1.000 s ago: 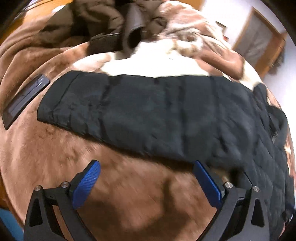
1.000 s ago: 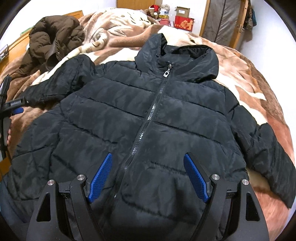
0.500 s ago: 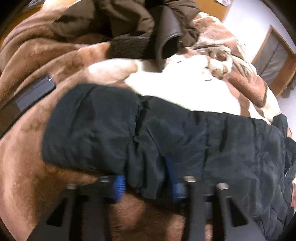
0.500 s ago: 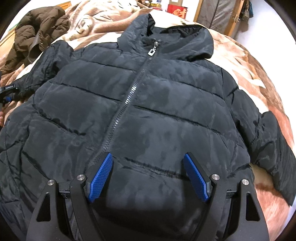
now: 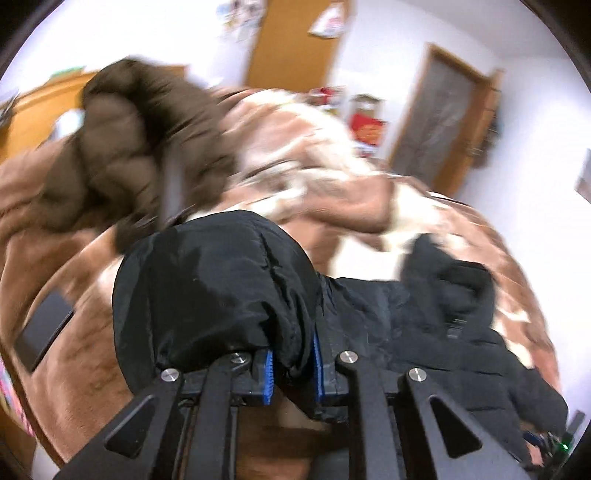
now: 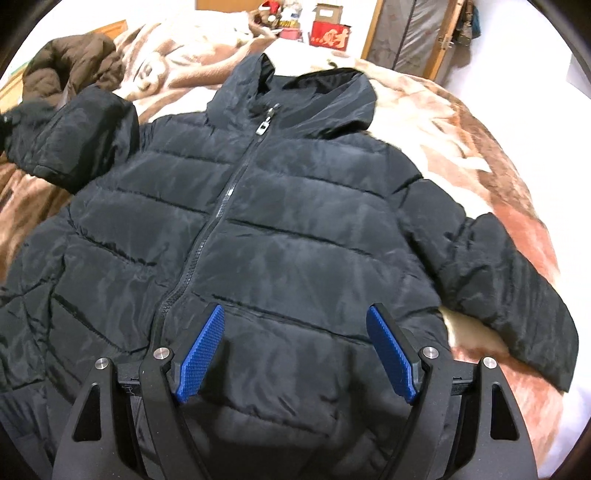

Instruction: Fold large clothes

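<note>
A black hooded puffer jacket lies zipped and face up on a brown and cream blanket. My left gripper has its jaws closing, the blue pads pinching the cuff end of the jacket's left sleeve. That sleeve is lifted off the blanket; the right wrist view shows it raised at the upper left. The other sleeve lies flat at the right. My right gripper hovers open over the jacket's lower front, with nothing between its fingers.
A brown puffer jacket is heaped at the bed's far left. A dark flat slab lies on the blanket to the left. A red box and clutter stand beyond the bed, near a wooden door.
My left gripper has shut on the sleeve's cuff end and lifted it off the blanket. The right gripper has drifted a little over the jacket and stays open.
</note>
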Available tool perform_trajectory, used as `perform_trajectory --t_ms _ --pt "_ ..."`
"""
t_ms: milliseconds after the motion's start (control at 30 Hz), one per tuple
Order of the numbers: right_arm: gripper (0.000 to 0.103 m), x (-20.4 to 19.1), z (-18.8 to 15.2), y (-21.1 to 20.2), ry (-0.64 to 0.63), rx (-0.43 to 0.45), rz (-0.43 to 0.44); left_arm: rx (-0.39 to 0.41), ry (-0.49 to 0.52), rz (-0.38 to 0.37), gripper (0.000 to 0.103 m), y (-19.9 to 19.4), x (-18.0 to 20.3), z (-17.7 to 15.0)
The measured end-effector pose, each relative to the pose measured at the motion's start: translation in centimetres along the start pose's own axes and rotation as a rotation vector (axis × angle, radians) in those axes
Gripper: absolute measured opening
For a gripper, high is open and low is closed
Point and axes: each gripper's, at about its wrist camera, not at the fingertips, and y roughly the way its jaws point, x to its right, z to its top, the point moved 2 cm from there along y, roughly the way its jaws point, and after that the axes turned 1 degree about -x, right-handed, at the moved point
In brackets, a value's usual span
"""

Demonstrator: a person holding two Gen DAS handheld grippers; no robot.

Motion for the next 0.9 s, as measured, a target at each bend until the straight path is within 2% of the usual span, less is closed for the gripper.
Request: perform_trajectory --t_ms 100,233,400,533,633,667,700,767,900 --pt "0.079 1.4 -0.6 -1.0 0.034 0.016 0.014 0.001 0.102 -0.075 0.017 -0.8 5.9 0.2" --pt "0.079 3.7 -1.7 -1.9 0.081 0.028 0.014 -0.042 0.194 -0.170 0.017 0.4 12.7 -1.1" --pt "0.079 6.7 -3.1 -1.9 0.147 0.025 0.009 -0.140 0.266 -0.277 0.017 4.2 19.6 -4.3" --pt "0.079 8.6 -4.4 -1.2 0.195 0.010 0.013 -0.229 0.312 -0.332 0.020 7.7 24.2 -7.7" --pt "0.079 9.7 -5.1 -0.6 0.224 0.001 0.015 -0.303 0.313 -0.378 0.038 9.3 26.8 -10.7" --pt "0.079 10.0 -5.3 -0.4 0.232 -0.002 0.017 -0.322 0.313 -0.382 0.052 9.9 27.4 -11.5" --pt "0.079 10.3 -5.5 -0.2 0.240 -0.005 0.018 -0.332 0.312 -0.392 0.062 10.1 27.9 -12.1" --pt "0.079 10.8 -5.8 0.0 0.253 -0.007 0.015 -0.341 0.324 -0.425 0.064 9.7 29.0 -13.3" --pt "0.079 11.4 -5.7 -0.3 0.264 0.006 0.009 -0.330 0.379 -0.446 0.069 8.5 30.6 -13.7"
